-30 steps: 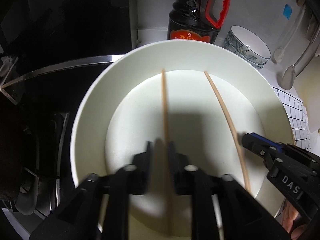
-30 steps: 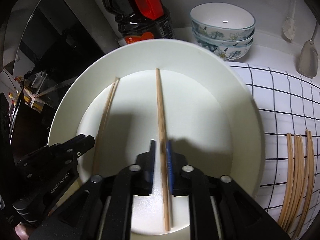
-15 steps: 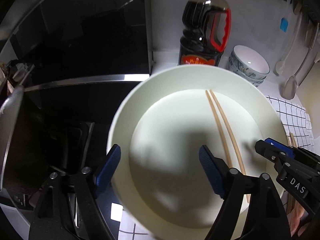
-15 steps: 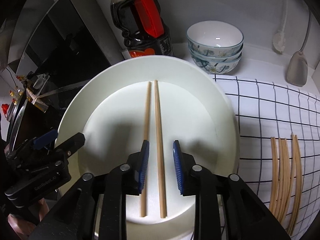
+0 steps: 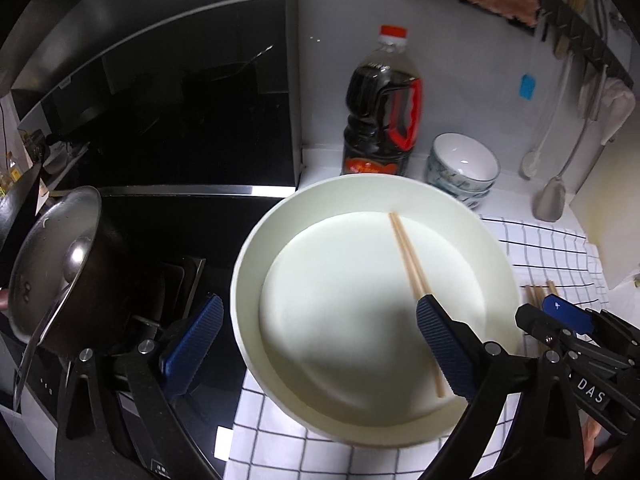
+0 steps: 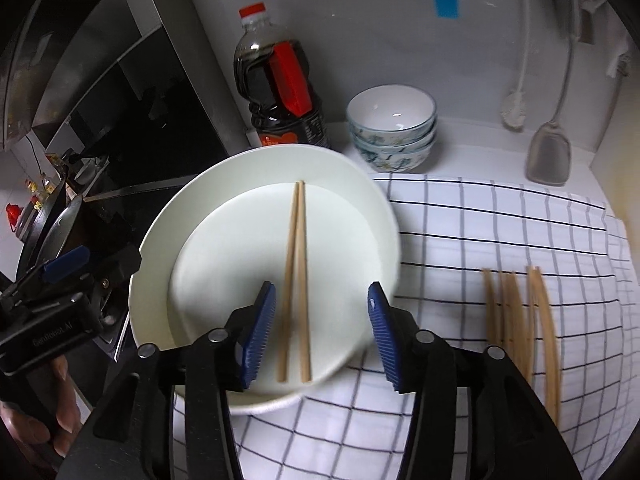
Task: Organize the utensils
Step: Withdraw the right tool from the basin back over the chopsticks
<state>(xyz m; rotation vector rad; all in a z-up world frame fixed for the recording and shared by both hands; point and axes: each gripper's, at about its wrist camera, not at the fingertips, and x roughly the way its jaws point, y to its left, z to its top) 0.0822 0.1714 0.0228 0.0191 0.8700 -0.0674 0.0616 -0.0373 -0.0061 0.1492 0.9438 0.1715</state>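
Two wooden chopsticks (image 5: 408, 256) lie side by side in the wide white plate (image 5: 340, 280), nothing holding them. My left gripper (image 5: 318, 304) hovers above the plate, jaws opening wide and empty, one pad out over the stove side. In the right wrist view the same chopsticks (image 6: 298, 264) rest on the plate (image 6: 224, 264) below my right gripper (image 6: 321, 288). Its jaws are opening, and the pads stand clear of the sticks on either side. Each gripper appears in the other's view: the right gripper (image 5: 560, 316) and the left gripper (image 6: 68, 264).
Several more chopsticks (image 6: 516, 312) lie on the checked cloth (image 6: 500, 232) right of the plate. Behind stand a dark sauce bottle (image 5: 380, 120) and stacked bowls (image 5: 464, 168). A lidded pan (image 5: 52, 268) sits on the black stove (image 5: 180, 216). A spatula (image 6: 548, 152) hangs at the wall.
Each gripper was shut on one chopstick; both have let go, opened and lifted back. The two chopsticks, once apart, now lie together on the plate.
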